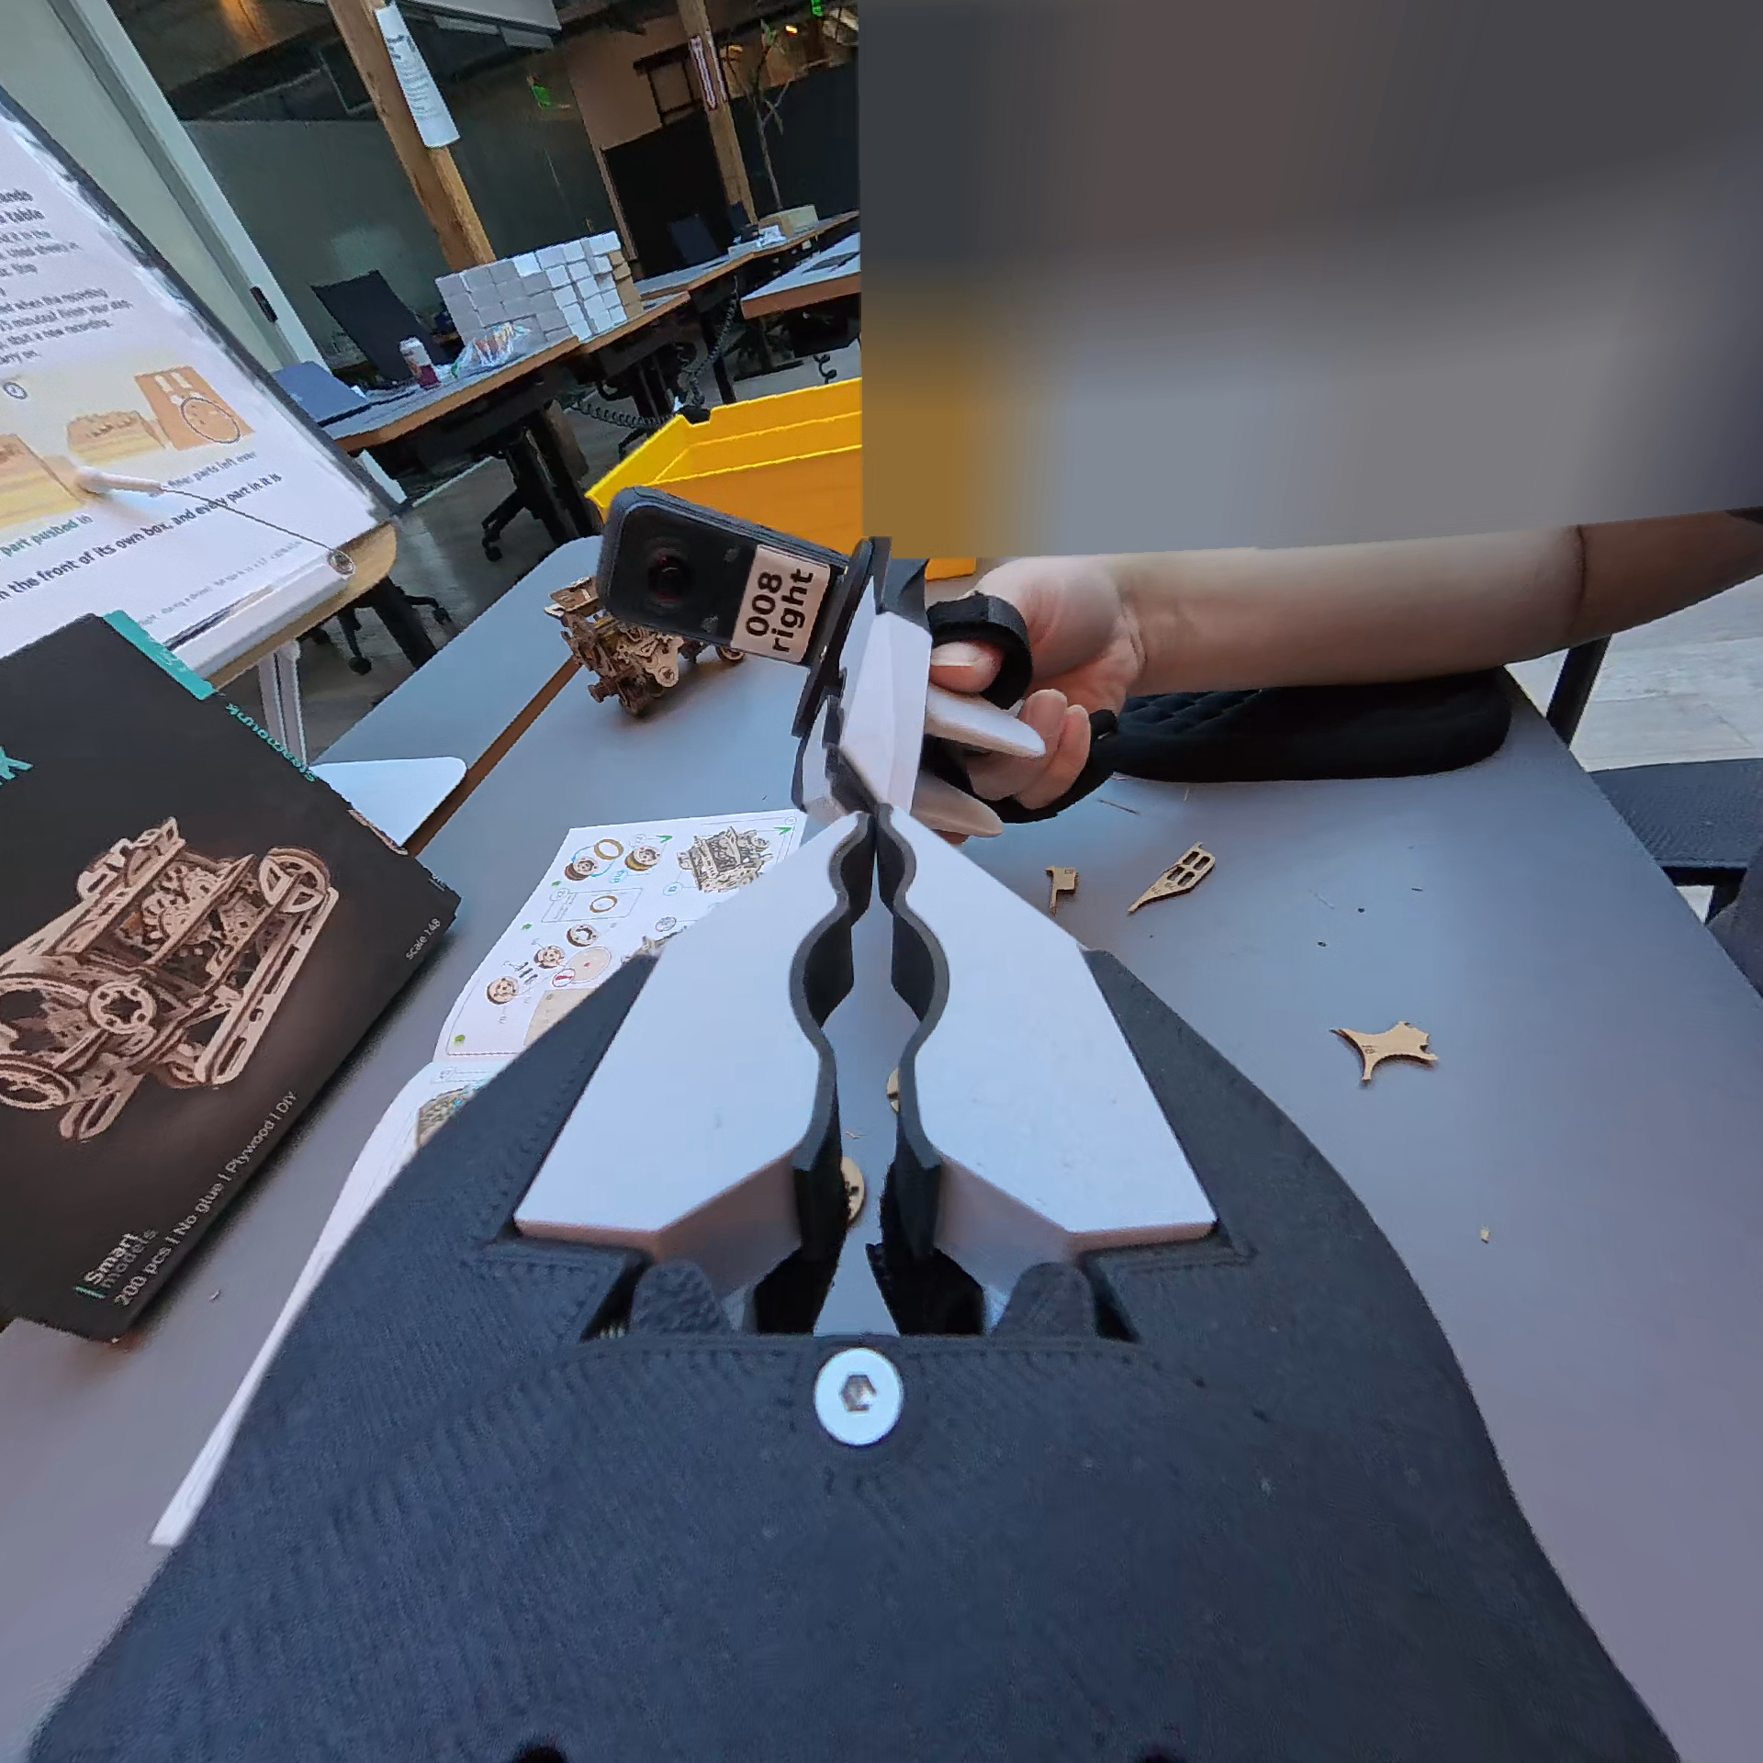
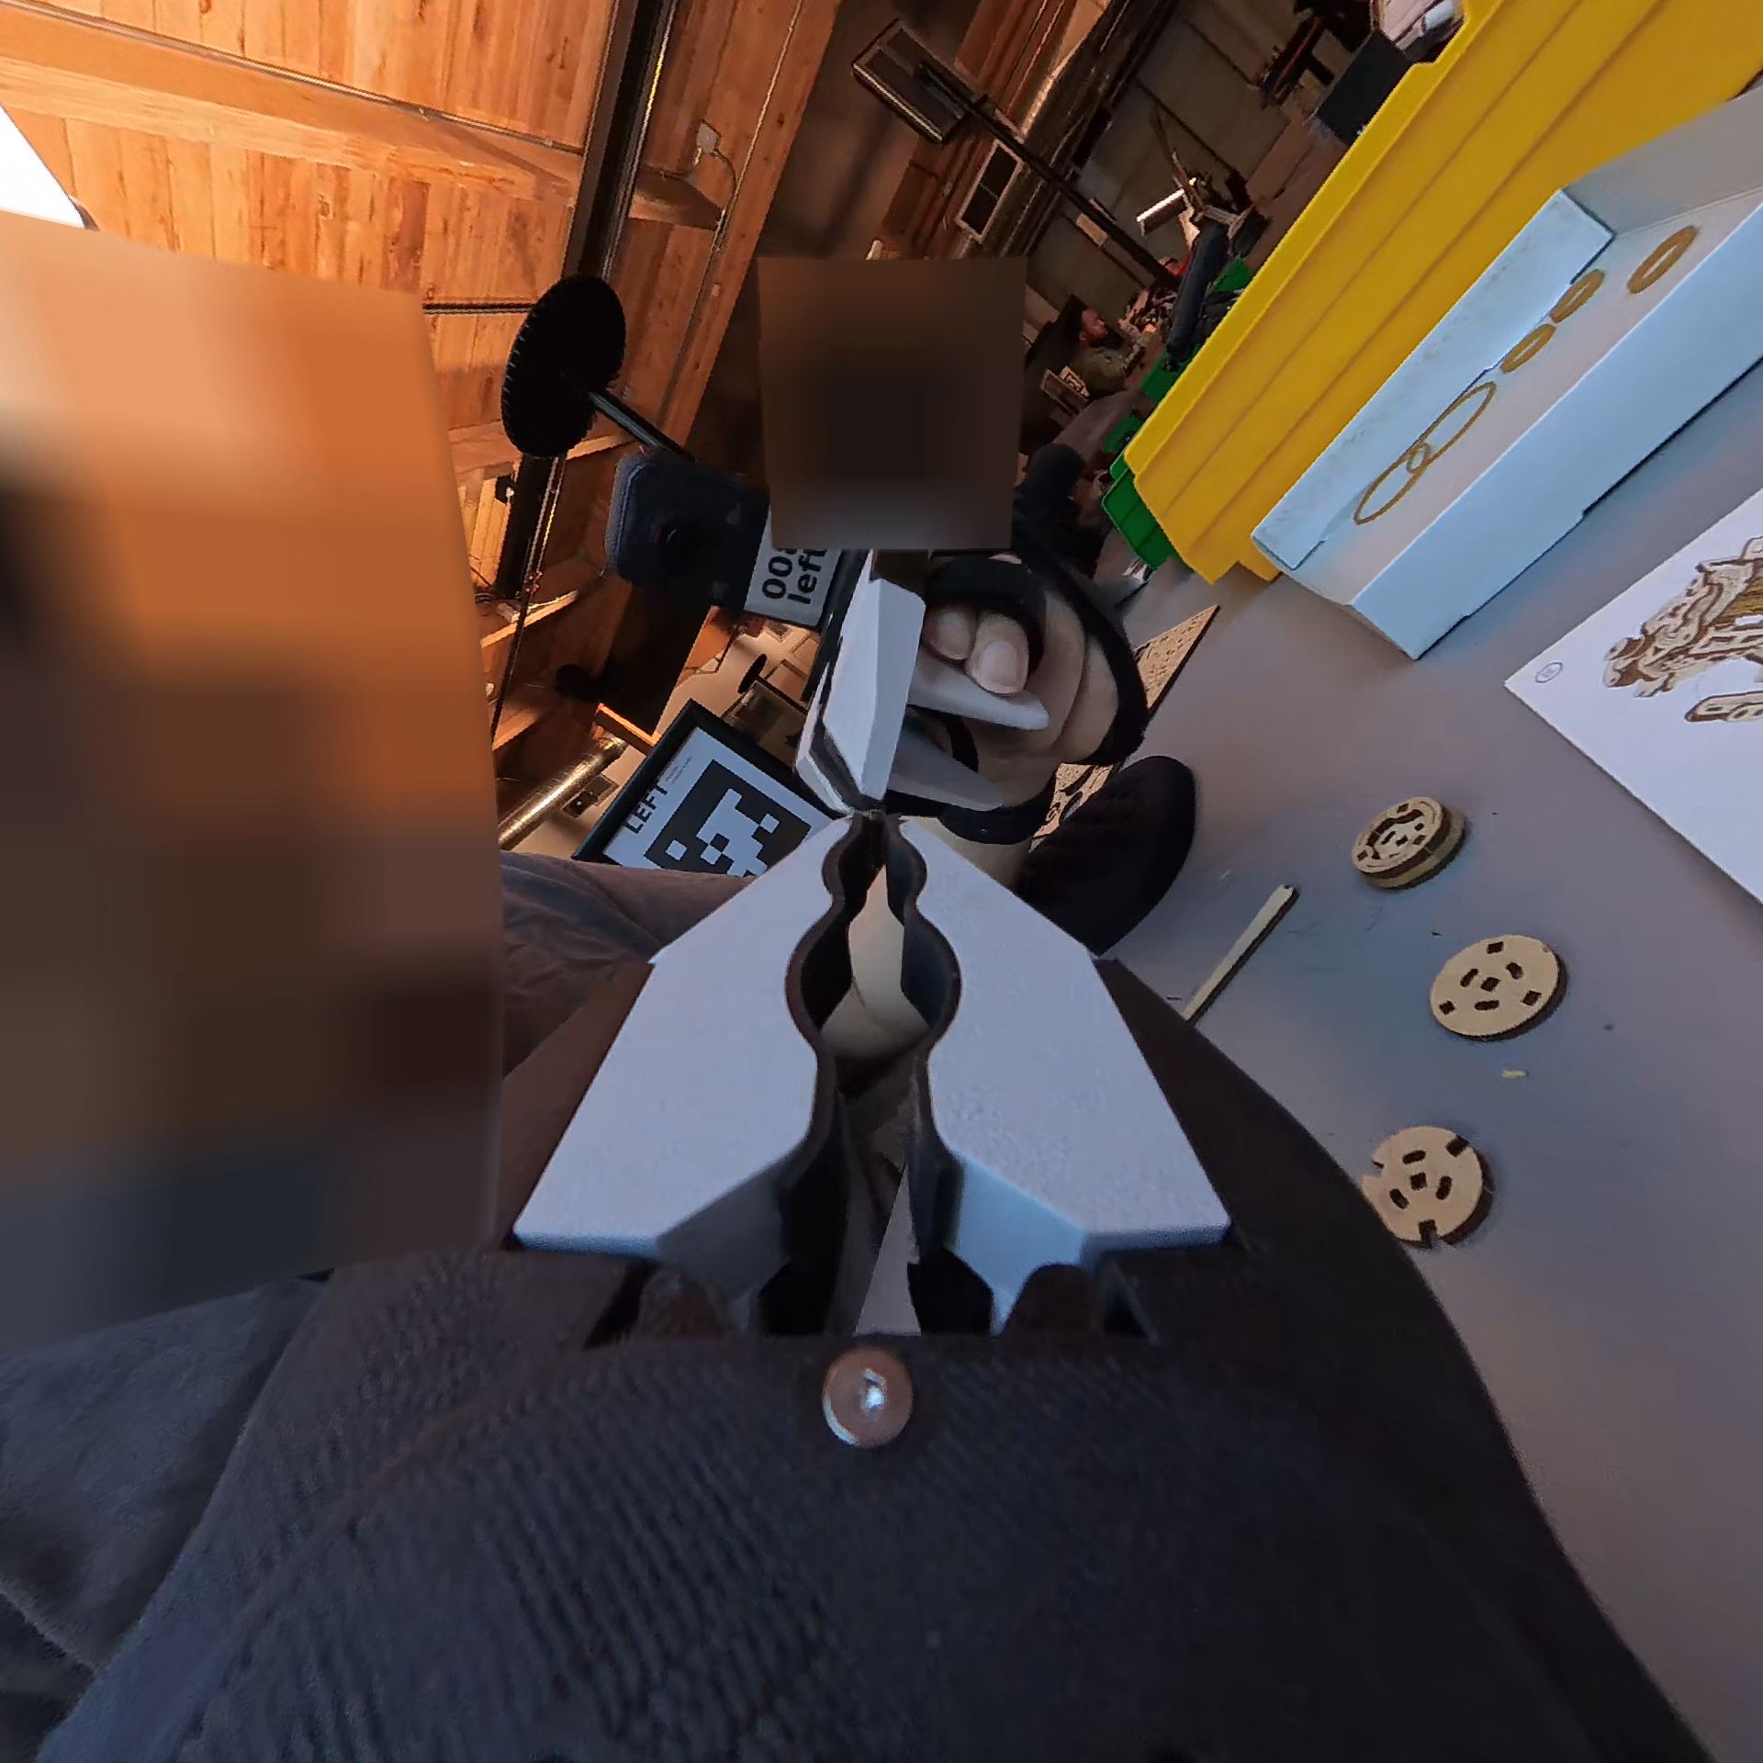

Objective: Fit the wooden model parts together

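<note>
My left gripper (image 1: 875,828) is shut, held above the grey table (image 1: 1431,1240). My right gripper (image 2: 870,828) is also shut. The two meet tip to tip: the right gripper shows opposite in the left wrist view (image 1: 856,806), and the left gripper opposite in the right wrist view (image 2: 859,799). I cannot tell whether a small part is pinched where the tips meet. A partly built wooden model (image 1: 630,658) stands at the far table edge. Three round wooden discs (image 2: 1496,985) and a thin wooden stick (image 2: 1240,949) lie on the table to the right.
An open instruction booklet (image 1: 611,916) and a black model box (image 1: 191,954) lie on the left. Wooden scraps (image 1: 1383,1049) are scattered on the right. A black cushion (image 1: 1317,725), a yellow bin (image 2: 1336,334), a white box (image 2: 1526,401) and a printed sheet (image 2: 1669,687) are nearby. My left and right fingertips are right by each other.
</note>
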`<state>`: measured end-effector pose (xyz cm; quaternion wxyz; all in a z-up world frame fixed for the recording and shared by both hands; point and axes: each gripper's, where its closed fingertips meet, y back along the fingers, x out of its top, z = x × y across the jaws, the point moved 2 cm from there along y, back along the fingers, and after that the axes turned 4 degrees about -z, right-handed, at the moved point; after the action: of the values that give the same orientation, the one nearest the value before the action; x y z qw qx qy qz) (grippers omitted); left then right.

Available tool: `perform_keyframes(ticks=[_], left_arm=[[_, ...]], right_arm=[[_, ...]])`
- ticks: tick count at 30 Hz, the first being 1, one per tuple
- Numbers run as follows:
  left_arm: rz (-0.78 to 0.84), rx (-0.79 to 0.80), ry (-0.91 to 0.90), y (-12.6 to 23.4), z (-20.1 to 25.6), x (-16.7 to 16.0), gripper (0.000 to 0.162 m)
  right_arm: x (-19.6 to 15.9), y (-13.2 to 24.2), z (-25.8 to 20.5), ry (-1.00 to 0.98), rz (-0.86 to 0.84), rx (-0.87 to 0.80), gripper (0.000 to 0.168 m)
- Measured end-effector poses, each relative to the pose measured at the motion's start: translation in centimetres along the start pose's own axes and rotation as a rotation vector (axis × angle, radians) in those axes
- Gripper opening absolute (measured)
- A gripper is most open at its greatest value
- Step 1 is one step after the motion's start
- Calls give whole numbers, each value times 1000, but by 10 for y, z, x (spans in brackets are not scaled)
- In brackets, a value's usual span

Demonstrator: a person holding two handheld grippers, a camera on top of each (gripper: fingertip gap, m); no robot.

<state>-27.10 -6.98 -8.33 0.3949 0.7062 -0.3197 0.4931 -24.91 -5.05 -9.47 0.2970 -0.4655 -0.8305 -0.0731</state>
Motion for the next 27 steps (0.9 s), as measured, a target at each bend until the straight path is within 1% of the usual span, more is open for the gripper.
perform_keyframes(ticks=[6,10,12,13,15,17,27], left_arm=[[24,-27,40,2,0,2,0],[27,-19,32,3,0,1,0],[26,-10,19,2,0,1,8],[28,-5,13,1,0,2,9],[20,-4,1,-1,2,1,7],[10,-13,-9,-2,4,-1,1],[-25,-37,-42,-3,9,-4,1]], right_arm=[[1,1,-3,-6,8,19,1],[2,2,-5,9,17,15,0],[3,2,-6,-1,21,21,1],[0,1,-4,-2,5,13,1],[-3,0,-3,-1,-15,8,1],[-3,0,-3,-8,-13,8,0],[-8,-1,-2,-34,-40,43,1]])
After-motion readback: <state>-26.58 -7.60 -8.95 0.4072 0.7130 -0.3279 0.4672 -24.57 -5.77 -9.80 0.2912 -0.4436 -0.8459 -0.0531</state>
